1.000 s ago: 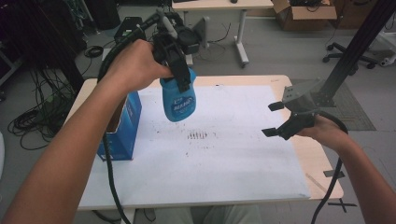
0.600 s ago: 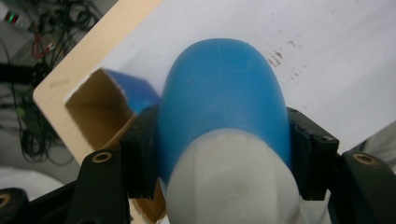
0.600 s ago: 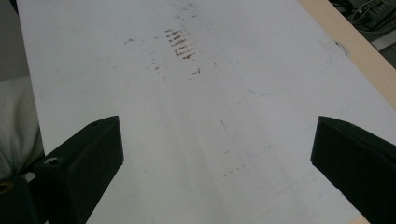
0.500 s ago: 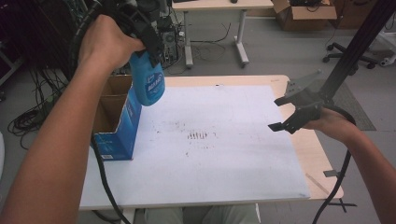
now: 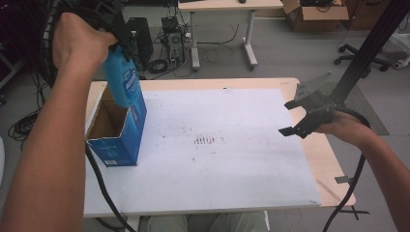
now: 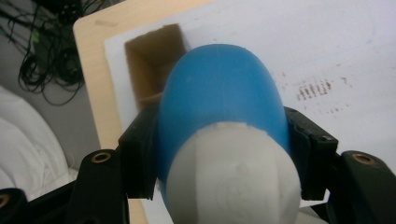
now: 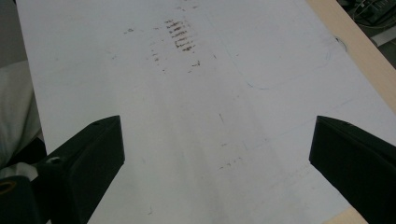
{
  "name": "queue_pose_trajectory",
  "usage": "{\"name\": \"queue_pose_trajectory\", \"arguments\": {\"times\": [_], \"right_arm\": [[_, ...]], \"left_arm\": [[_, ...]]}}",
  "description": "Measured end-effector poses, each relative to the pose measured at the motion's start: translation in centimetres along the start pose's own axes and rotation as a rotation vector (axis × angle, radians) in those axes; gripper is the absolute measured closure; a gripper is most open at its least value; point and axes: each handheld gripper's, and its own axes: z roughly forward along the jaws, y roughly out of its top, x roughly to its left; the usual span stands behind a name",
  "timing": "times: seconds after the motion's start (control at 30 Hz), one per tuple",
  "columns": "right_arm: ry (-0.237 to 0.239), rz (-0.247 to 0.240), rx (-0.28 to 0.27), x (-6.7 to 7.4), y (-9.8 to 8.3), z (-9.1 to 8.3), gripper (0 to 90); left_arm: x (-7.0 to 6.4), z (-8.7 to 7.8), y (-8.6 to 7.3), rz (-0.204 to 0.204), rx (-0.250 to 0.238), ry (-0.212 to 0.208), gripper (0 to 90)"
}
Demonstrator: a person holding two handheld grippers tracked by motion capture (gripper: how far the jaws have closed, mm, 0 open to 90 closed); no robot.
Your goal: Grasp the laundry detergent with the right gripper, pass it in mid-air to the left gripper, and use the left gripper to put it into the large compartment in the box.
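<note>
Left gripper (image 5: 121, 36) clamps the blue bottle (image 5: 124, 79); right gripper (image 5: 302, 116) wide. Gotta center it over the open box (image 5: 113, 133) before lowering.

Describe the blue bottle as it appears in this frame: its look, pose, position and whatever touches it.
The blue bottle looks like smooth, glossy plastic, with a printed label on its side and a white end facing the left gripper view's camera. The left hand-held gripper is shut on it, one black jaw pressing each side. It hangs in the air, tilted, with its lower end at the open top of the blue cardboard box near the table's left edge. Whether it touches the box is unclear.
</note>
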Motion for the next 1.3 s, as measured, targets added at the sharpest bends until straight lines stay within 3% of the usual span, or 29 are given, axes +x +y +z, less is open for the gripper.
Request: {"name": "queue_pose_trajectory", "arguments": {"times": [0.23,0.6,1.03,1.3], "right_arm": [[-0.009,0.001,-0.005,-0.2,0.1,-0.2,3.2],[-0.009,-0.001,-0.013,0.0,-0.2,-0.3,3.8],[-0.010,0.025,-0.014,0.0,-0.7,0.1,3.8],[-0.013,0.038,-0.006,0.0,-1.2,0.2,3.8]], "left_arm": [[2.1,0.7,-0.8,-0.080,-0.003,0.017,38.1],[4.1,3.3,-2.5,-0.145,0.001,0.018,38.1],[4.8,8.4,-4.0,-0.130,0.039,0.039,38.0],[5.0,11.7,-4.9,-0.132,0.034,0.022,38.0]]}}
